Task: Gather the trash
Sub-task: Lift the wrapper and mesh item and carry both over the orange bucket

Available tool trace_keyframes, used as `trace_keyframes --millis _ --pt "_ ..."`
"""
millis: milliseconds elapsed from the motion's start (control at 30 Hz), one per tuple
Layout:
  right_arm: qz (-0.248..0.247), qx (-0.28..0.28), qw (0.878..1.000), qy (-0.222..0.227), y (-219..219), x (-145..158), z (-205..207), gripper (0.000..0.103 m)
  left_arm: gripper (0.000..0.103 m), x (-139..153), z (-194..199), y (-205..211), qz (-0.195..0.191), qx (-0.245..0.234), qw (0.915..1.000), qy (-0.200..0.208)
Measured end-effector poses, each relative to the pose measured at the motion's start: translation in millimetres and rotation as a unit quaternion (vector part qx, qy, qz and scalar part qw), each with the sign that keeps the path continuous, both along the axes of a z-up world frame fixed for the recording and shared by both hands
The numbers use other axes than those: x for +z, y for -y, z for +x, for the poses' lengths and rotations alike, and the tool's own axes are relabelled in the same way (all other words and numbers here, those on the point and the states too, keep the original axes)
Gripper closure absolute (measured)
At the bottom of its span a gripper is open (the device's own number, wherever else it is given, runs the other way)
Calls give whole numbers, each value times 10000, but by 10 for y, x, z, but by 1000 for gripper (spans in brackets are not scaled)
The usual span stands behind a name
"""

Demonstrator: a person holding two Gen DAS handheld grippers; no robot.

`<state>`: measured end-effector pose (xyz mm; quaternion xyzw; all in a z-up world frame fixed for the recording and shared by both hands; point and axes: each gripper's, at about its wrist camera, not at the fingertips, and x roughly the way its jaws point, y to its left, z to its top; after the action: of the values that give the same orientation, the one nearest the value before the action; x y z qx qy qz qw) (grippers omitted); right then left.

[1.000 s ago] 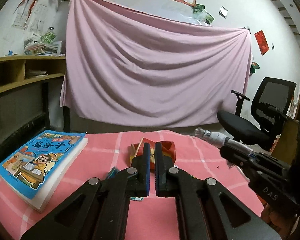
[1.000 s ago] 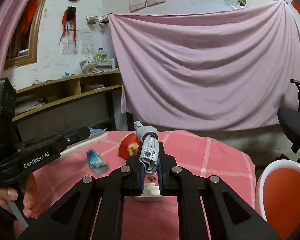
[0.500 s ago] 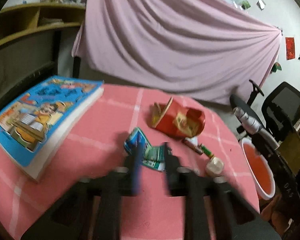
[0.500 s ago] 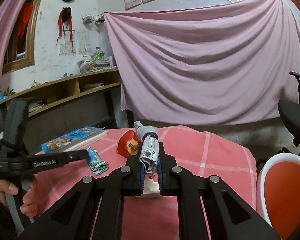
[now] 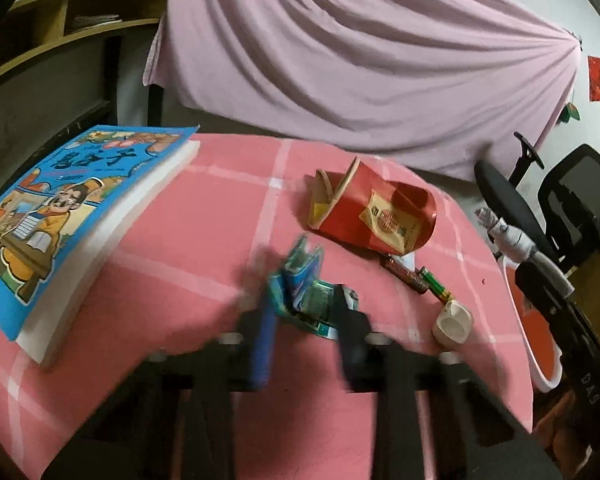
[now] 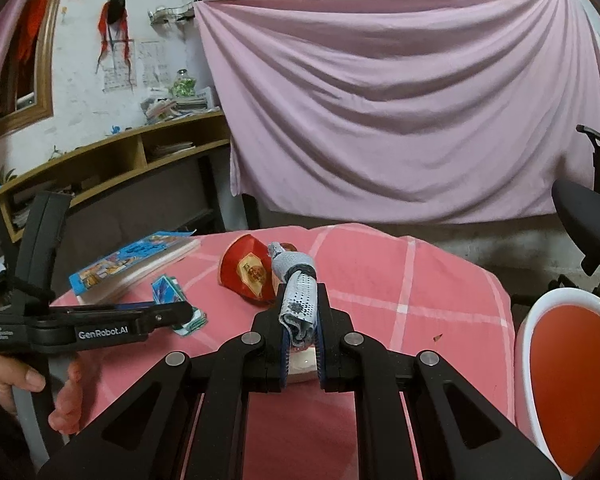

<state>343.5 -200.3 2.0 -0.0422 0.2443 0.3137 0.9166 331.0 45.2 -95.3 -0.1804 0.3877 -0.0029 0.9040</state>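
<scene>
Left gripper (image 5: 302, 308), blurred: jaws closing around a crumpled blue-green foil wrapper (image 5: 304, 292) lying on the pink checked tablecloth (image 5: 204, 248); whether the pads already press it is unclear. Far right of the wrapper, a crushed red paper cup (image 5: 374, 216) on its side. Right of the wrapper, two small batteries (image 5: 418, 278), then a small white cap (image 5: 452, 322). Far left, a blue picture book (image 5: 60, 208).

Right gripper (image 6: 300, 332): jaws pressed tight on a rolled grey-white cloth (image 6: 298, 296), held above the table. Near right, a white bin with orange liner (image 6: 568, 384) beside the table edge.
</scene>
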Motion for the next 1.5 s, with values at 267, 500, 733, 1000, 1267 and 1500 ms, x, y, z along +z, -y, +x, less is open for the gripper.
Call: trace_keyframes --millis 267,500,733,1000,1267,1500 --pt "3 -37 10000 -17 28 -3 -4 95 100 92 -93 51 -44 -223 9987 460" --pt "291 47 9980 553 116 95 -229 95 101 318 -335 181 182 -395 9893 1391" --pt "438 -95 9928 1108 189 188 -395 95 101 515 -622 440 850 -479 9715 2159" --pt "735 -644 9787 1804 492 355 -615 95 101 898 -923 881 1192 -773 9455 2930" --pt "1124 -1534 9558 2244 1144 556 -785 95 101 1018 -941 1594 1250 -1516 9330 3015" --pt "1427 -2356 9437 1832 1812 500 -668 95 101 1065 -685 2275 1035 -2179 9300 2774"
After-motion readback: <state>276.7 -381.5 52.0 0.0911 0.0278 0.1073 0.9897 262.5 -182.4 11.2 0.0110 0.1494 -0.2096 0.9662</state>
